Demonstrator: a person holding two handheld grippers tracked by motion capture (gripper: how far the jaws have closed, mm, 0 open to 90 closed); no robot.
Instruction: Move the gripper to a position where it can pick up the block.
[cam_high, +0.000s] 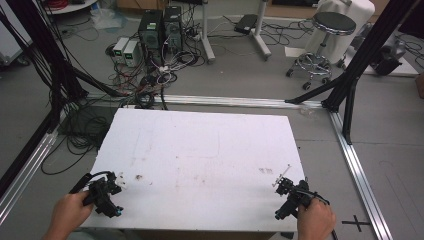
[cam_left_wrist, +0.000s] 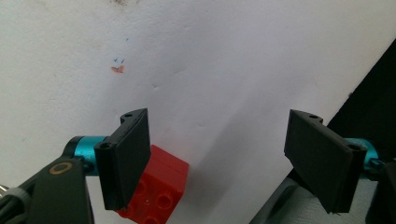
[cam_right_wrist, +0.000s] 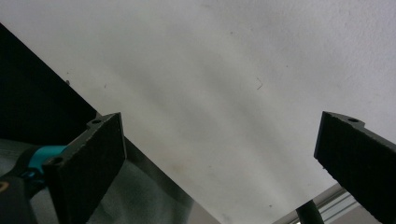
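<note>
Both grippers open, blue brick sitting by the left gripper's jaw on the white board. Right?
Not quite: the brick is red, not blue, as the left gripper view shows. The rest holds: the left gripper and right gripper are both open, and the brick lies on the white board by the left gripper's jaw.

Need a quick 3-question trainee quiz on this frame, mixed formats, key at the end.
1. True or false: the left hand-held gripper is shut on the red brick.
2. Multiple choice: in the left gripper view, the red brick lies A) midway between the jaws, B) by the jaw on that view's left, partly behind it, C) off the white table top.
3. Fill in: the right hand-held gripper has its jaws ____, with bare table top between them.

Key: 1 false, its jaws stand wide apart. 2 B. 3 open.
</note>
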